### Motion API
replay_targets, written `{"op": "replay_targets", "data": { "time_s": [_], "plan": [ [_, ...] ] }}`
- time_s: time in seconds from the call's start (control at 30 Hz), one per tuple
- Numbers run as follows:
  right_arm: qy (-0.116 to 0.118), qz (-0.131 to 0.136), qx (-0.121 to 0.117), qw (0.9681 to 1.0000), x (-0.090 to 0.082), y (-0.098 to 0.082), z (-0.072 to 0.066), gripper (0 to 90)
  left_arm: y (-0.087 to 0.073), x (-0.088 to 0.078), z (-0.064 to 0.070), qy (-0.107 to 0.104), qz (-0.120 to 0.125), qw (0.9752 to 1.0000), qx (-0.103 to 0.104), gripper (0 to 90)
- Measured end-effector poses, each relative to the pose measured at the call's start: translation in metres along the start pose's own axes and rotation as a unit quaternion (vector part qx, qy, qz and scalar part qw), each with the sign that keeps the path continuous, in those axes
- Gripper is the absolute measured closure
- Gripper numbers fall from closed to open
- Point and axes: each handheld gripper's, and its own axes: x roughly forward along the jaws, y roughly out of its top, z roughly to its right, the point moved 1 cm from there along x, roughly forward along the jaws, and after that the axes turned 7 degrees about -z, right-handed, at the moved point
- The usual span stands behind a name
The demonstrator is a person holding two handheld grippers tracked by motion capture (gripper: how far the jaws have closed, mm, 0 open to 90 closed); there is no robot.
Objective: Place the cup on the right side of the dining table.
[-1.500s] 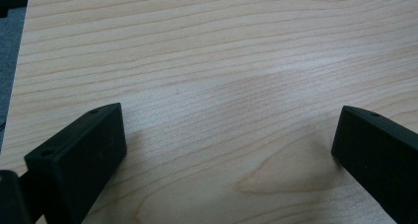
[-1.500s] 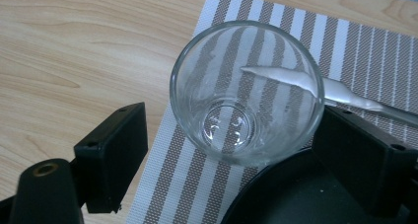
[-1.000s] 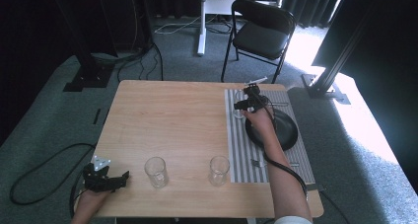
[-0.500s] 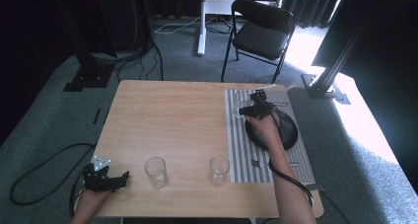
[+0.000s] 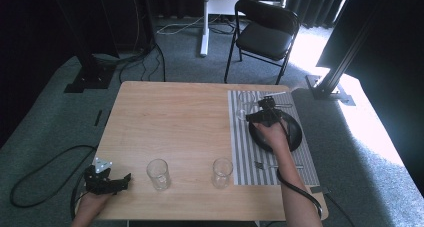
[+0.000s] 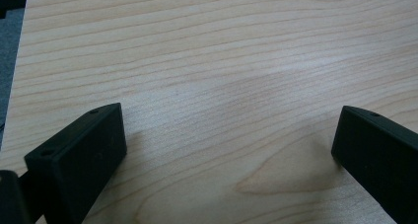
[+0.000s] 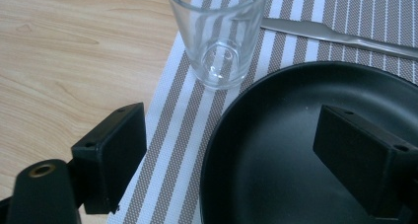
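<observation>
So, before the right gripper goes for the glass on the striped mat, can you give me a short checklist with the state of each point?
1. Right gripper open: ok, jaws wide apart with nothing between them.
2. Glass upright on the striped mat: ok.
3. Glass centred between the jaws: ok, roughly.
4. Black plate out of the way: not ok, its rim lies close beside the glass and one jaw hangs over it.
5. Knife apart from the glass: cannot tell, its tip disappears behind the glass.
6. Left gripper out of the way: ok, open over bare table.

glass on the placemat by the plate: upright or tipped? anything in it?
Upright and empty: in the right gripper view the glass stands on its base on the striped placemat, whose stripes show clear through it, beside the black plate.
</observation>
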Motion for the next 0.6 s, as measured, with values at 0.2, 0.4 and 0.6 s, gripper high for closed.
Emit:
{"op": "replay_targets", "data": {
  "time_s": [0.2, 0.4, 0.6],
  "plan": [
    [0.008, 0.006, 0.011, 0.9999, -0.002, -0.013, 0.001, 11.9, 0.000, 0.000, 0.000, 0.000, 0.000, 1.0000, 0.000, 0.4],
    [0.003, 0.012, 0.012, 0.9999, -0.004, -0.026, 0.003, 11.9, 0.000, 0.000, 0.000, 0.000, 0.000, 1.0000, 0.000, 0.4],
    [-0.004, 0.021, 0.015, 0.9997, -0.008, -0.038, 0.005, 11.9, 0.000, 0.000, 0.000, 0.000, 0.000, 1.0000, 0.000, 0.4]
  ]
}}
